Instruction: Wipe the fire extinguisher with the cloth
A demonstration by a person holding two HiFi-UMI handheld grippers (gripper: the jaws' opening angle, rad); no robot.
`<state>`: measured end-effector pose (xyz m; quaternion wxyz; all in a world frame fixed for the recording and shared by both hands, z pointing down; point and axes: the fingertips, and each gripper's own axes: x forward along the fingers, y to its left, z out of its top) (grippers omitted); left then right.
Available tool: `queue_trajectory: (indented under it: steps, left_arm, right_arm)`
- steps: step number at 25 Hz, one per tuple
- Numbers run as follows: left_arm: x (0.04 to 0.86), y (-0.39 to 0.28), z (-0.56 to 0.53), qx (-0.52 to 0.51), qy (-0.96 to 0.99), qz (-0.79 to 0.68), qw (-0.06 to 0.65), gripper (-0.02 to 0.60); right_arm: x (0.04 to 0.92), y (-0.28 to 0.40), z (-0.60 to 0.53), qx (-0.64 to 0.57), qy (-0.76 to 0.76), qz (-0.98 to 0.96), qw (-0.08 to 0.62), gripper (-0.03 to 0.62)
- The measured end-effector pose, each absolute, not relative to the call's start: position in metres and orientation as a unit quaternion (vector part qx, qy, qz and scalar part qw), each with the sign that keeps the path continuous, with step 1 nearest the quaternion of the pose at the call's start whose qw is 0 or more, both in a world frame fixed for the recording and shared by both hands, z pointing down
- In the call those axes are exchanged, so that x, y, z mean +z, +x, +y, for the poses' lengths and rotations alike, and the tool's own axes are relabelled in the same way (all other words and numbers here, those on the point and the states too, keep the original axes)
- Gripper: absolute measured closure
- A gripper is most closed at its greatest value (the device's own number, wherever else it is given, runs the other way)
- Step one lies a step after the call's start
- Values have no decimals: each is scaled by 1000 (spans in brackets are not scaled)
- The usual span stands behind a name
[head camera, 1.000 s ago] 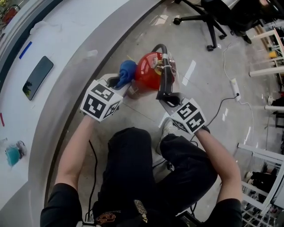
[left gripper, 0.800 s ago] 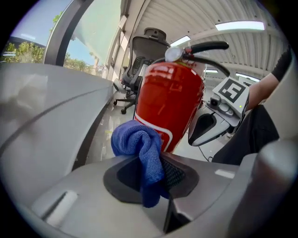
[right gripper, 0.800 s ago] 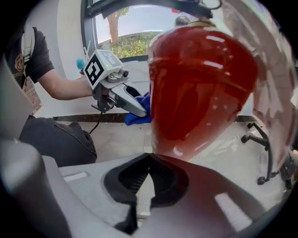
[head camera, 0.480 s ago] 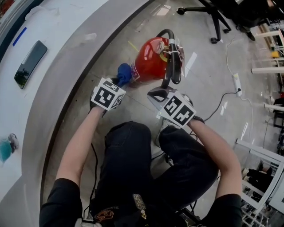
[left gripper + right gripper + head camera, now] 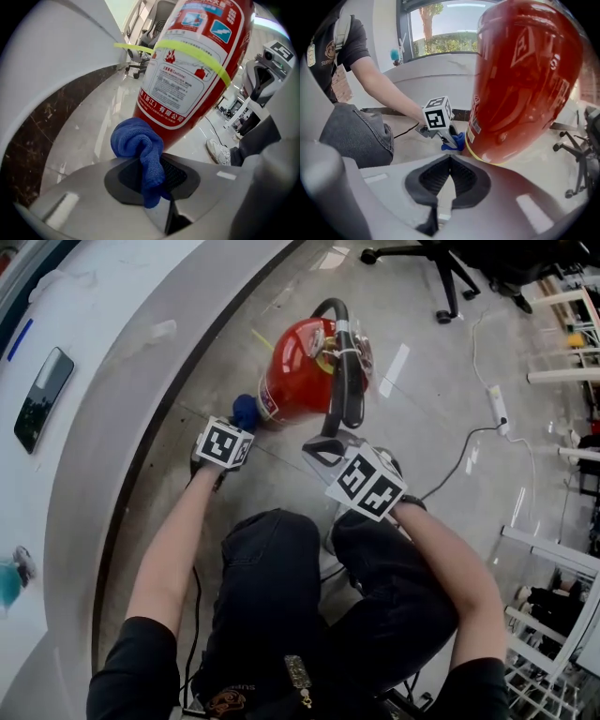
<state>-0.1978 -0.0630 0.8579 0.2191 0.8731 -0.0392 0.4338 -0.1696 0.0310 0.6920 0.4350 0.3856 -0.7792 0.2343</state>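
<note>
A red fire extinguisher (image 5: 298,371) stands tilted on the floor, its black hose (image 5: 350,381) hanging down its side. My left gripper (image 5: 239,424) is shut on a blue cloth (image 5: 246,411), which touches the cylinder low down by the white label. In the left gripper view the cloth (image 5: 140,150) bulges out of the jaws against the extinguisher (image 5: 192,70). My right gripper (image 5: 323,448) sits just below the hose end. In its own view the right gripper (image 5: 450,160) is shut on nothing, and the red body (image 5: 525,79) looms close above it.
A curved white counter (image 5: 122,352) with a dark stone base runs along the left, a phone (image 5: 37,399) lying on it. An office chair base (image 5: 441,263), a power strip (image 5: 497,409) with its cable, and white racks stand to the right. The person's knees are directly below.
The left gripper has carried the cloth down the extinguisher's side, from near the shoulder to the lower label area. The right gripper has dropped away from the hose end.
</note>
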Motion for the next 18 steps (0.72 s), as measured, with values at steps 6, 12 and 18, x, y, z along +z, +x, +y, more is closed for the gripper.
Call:
queue_trajectory:
  steps: [6, 12, 18]
  left_arm:
    - [829, -198, -54, 404, 889, -34, 211, 506]
    - [743, -199, -52, 320, 929, -28, 183, 506]
    - [660, -195, -50, 256, 955, -11, 149, 506]
  right_arm:
    - [695, -165, 31, 237, 389, -777, 434, 591]
    - [693, -168, 35, 244, 377, -780, 435, 591]
    - [685, -170, 34, 239, 375, -784, 433, 592]
